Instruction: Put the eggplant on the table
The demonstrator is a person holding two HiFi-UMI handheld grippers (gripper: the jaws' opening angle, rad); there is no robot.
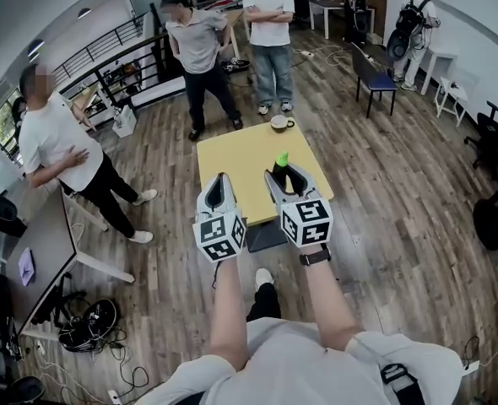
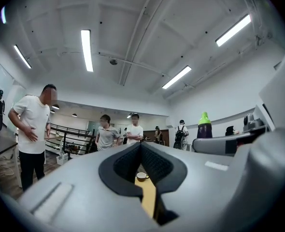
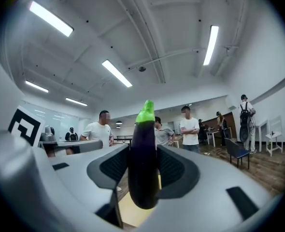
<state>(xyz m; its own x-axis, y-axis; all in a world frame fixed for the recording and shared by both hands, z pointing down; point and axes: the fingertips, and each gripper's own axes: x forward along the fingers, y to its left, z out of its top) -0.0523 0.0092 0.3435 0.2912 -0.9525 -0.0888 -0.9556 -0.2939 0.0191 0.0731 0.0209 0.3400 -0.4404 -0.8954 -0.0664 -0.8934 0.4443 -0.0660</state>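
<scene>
1. Wooden floor [image 1: 401, 192]: plank boards, spread all round the worktop.
2. Worktop [image 1: 232, 163]: a small, square yellow top, directly ahead of both grippers.
3. Standing persons: one in a white shirt [image 1: 59, 150] left of the worktop, and two [image 1: 200, 53] [image 1: 270, 32] past its far side (one with arms folded).
4. Blue chair [image 1: 374, 78]: beyond the worktop, to its right.
5. Right gripper [image 1: 287, 177]: over the worktop's near right part, held level, pads pressed on the eggplant from both sides.
6. Left gripper [image 1: 220, 184]: over the worktop's near left part, held level, jaws brought together with nothing between them.
7. Eggplant [image 3: 142, 163]: dark purple with a green cap, upright with the cap uppermost, clamped in the right gripper above the worktop and not resting on it.
8. Cup [image 1: 279, 123]: white, at the worktop's far edge.
</scene>
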